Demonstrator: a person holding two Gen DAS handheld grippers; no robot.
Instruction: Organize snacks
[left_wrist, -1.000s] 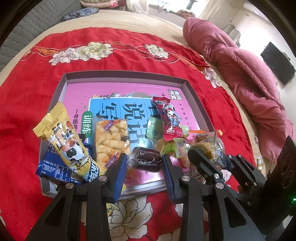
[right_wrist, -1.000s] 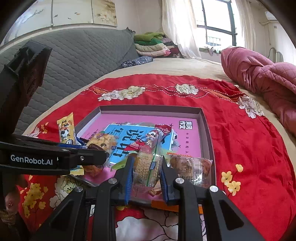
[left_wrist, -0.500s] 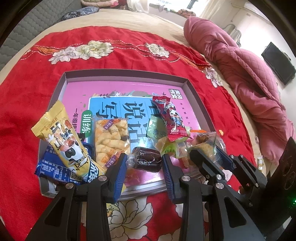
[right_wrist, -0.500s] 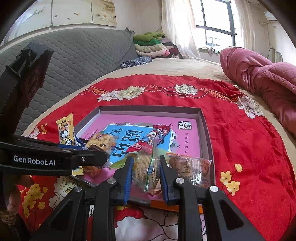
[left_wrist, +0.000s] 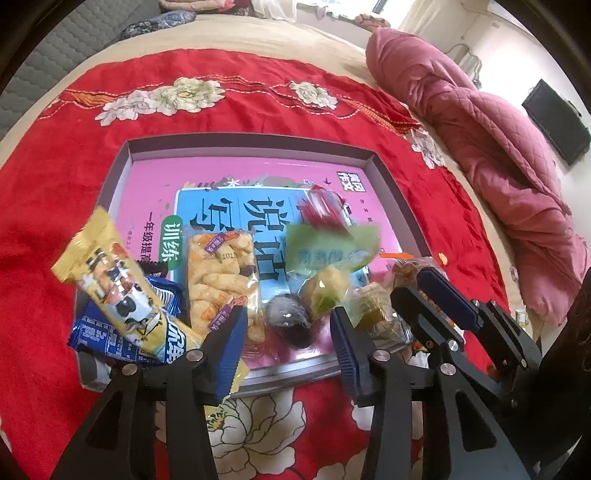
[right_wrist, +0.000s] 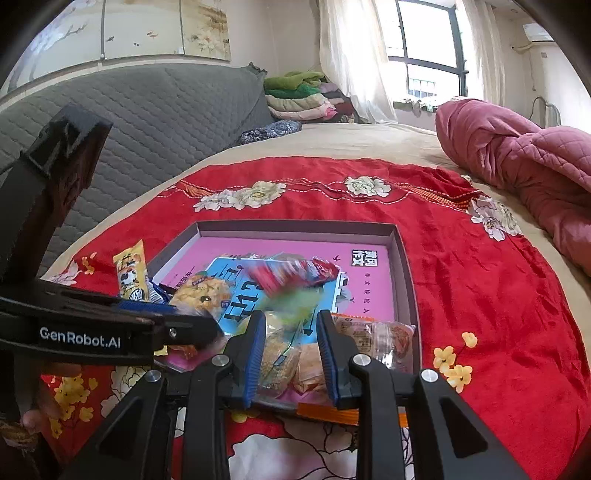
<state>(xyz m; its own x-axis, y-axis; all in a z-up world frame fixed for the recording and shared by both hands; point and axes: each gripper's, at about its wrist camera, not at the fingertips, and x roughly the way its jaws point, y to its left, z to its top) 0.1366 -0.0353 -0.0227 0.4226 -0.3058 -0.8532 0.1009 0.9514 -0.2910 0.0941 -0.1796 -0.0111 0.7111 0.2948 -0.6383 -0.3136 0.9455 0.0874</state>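
Red flowered bedspread (left_wrist: 55, 184) under shallow tray (left_wrist: 125, 162) heaped with snack packets (left_wrist: 221, 273). Left gripper (left_wrist: 288, 332) opening, dark sweet (left_wrist: 290, 319) loose between. Right gripper (right_wrist: 290, 343) clenched on cracker pack (right_wrist: 277, 354).

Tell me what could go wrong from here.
The right gripper pinches the clear pack of crackers among loose packets; lifting may drag the blurred green packet out of the grey tray. The left gripper is opening its jaws around the dark round sweet; the overhanging long yellow packet could get knocked off.
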